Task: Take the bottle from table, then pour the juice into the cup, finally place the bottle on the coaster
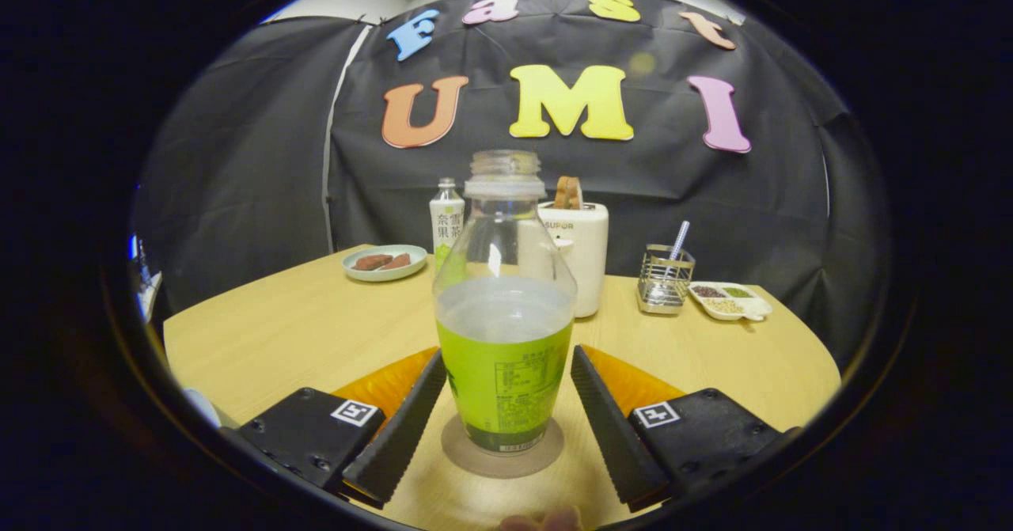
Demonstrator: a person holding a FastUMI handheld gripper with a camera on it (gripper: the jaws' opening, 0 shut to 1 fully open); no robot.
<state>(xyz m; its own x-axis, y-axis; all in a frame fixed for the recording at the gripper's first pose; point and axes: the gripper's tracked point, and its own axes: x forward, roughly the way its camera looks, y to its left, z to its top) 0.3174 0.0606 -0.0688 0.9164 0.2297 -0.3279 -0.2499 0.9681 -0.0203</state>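
Note:
A clear uncapped bottle (504, 341) with a green label and greenish juice stands upright on a round brownish coaster (502, 458) on the wooden table (301, 333). My gripper (506, 357) sits around it, one finger (407, 424) against its left side and the other finger (605, 420) against its right side at label height. Both fingertips meet the bottle's outline. A white rounded object (202, 406) peeks out just left of the gripper; I cannot tell what it is.
Beyond the bottle stand a white toaster (582, 250) with bread in it, a second small bottle (445, 222), a plate (385, 263) with brown pieces, a wire holder (665, 279) with a utensil, and a divided snack dish (730, 300).

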